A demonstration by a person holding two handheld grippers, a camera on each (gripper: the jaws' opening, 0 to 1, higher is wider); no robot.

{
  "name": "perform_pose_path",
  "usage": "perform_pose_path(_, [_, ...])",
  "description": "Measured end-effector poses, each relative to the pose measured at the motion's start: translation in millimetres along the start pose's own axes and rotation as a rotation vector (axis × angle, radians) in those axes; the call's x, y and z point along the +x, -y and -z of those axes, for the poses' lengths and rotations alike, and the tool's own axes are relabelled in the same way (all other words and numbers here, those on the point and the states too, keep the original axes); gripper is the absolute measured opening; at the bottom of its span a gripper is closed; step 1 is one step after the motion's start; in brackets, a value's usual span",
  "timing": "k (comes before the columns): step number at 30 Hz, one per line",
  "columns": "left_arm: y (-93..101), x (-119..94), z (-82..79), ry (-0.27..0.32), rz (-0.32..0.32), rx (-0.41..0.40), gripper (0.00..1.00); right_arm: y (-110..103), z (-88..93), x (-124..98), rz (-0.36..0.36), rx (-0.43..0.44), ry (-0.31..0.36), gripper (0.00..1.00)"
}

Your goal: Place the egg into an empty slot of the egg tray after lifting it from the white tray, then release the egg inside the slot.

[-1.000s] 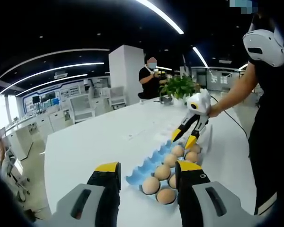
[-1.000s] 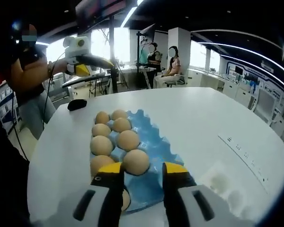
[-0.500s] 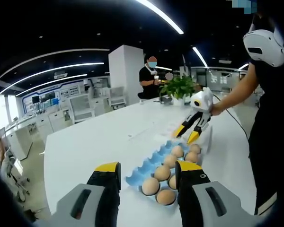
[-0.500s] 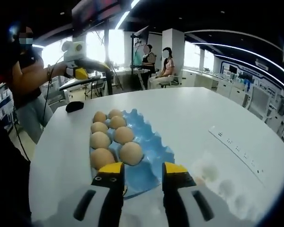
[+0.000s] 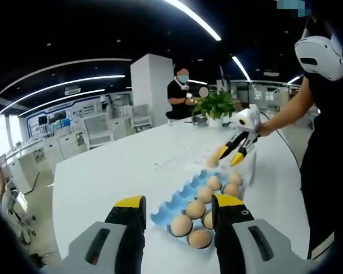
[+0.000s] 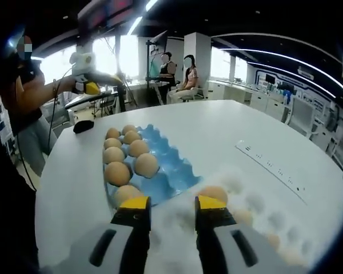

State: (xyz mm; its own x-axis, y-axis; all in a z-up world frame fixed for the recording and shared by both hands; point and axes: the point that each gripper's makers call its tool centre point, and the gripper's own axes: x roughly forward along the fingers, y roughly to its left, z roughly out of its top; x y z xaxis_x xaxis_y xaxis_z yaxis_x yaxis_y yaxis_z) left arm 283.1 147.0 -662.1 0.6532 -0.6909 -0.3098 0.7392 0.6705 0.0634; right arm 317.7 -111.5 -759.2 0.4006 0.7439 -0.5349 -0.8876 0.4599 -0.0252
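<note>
In the right gripper view the right claw (image 6: 170, 206) hangs released and empty, jaws apart, low over the near edge of the white tray (image 6: 257, 220), whose shallow cups look blurred. An egg (image 6: 214, 193) sits in one of those cups just beyond the claw's right jaw tip, not between the jaws; a few more pale eggs lie further along the tray, too smeared to count. Just left of the white tray, touching or nearly so, lies the blue egg tray (image 6: 168, 171) on the white desk (image 6: 228, 128). Brown eggs (image 6: 132, 148) fill its left side in two rows, while the slots on its right side stand bare. The left claw (image 6: 91, 85) shows beyond the egg tray, held up in a person's hand above the desk's far edge. In the left gripper view that claw (image 5: 177, 205) is also released, jaws apart with nothing between them, raised above the desk with the egg tray (image 5: 177, 200) ahead. There the right claw (image 5: 228, 154) points down over the white tray (image 5: 248, 168), its yellow tips apart
</note>
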Motion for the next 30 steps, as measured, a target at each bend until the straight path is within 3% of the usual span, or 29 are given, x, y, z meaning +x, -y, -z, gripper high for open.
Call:
perform_pose_path(13, [2.2, 4.7, -1.7, -0.003, 0.008, 0.003, 0.46, 28.1, 32.8, -40.6, 0.106, 0.033, -0.049, 0.3])
perform_pose_path(30, [2.7, 7.9, -5.0, 0.001, 0.015, 0.009, 0.46, 107.9, 88.9, -126.2, 0.414, 0.162, -0.091, 0.29])
